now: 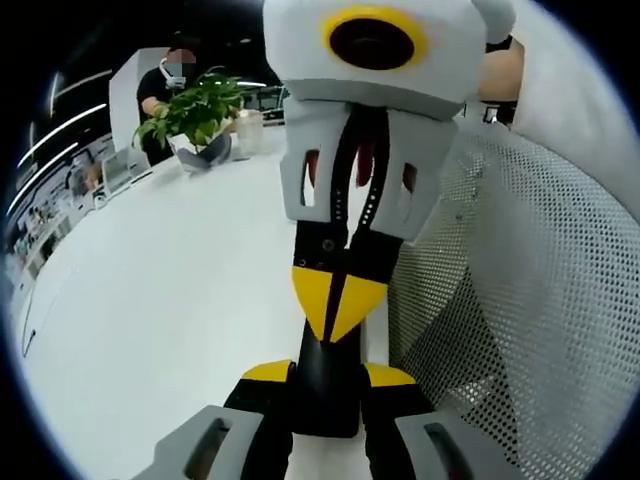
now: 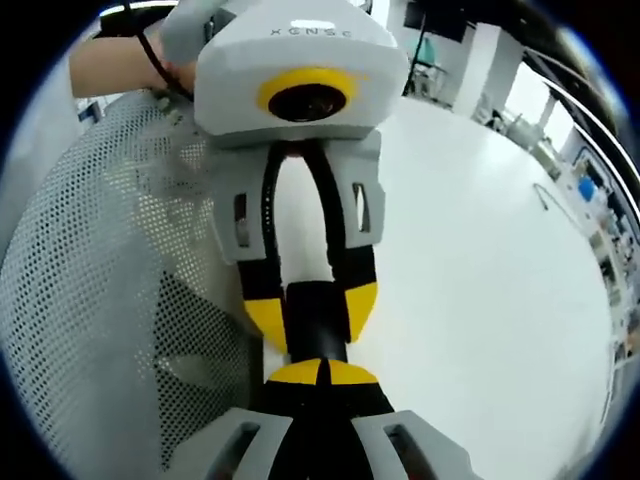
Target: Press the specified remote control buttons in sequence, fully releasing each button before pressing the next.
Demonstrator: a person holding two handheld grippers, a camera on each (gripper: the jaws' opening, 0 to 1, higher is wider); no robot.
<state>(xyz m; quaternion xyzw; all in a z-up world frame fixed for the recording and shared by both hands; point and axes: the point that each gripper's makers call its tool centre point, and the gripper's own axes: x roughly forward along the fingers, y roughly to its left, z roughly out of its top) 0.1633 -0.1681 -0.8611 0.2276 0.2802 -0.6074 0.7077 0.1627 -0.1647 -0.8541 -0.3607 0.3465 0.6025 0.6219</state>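
Note:
My left gripper (image 1: 328,375) is shut on a black remote control (image 1: 325,405), which stands wedged between its yellow-tipped fingers. My right gripper (image 1: 335,300) comes down from the top of the left gripper view with its jaws shut, and its tips rest on the remote's near face. In the right gripper view my right gripper (image 2: 325,373) shows its shut yellow tips against the remote (image 2: 315,335). Above it, the left gripper (image 2: 315,310) clamps the remote from both sides. The remote's buttons are hidden.
A wide white table (image 1: 170,300) spreads beneath. A white mesh chair back (image 1: 520,300) stands close beside the grippers. At the table's far end sit a potted plant (image 1: 195,110) and a person (image 1: 165,85). A hand (image 2: 110,60) holds the left gripper.

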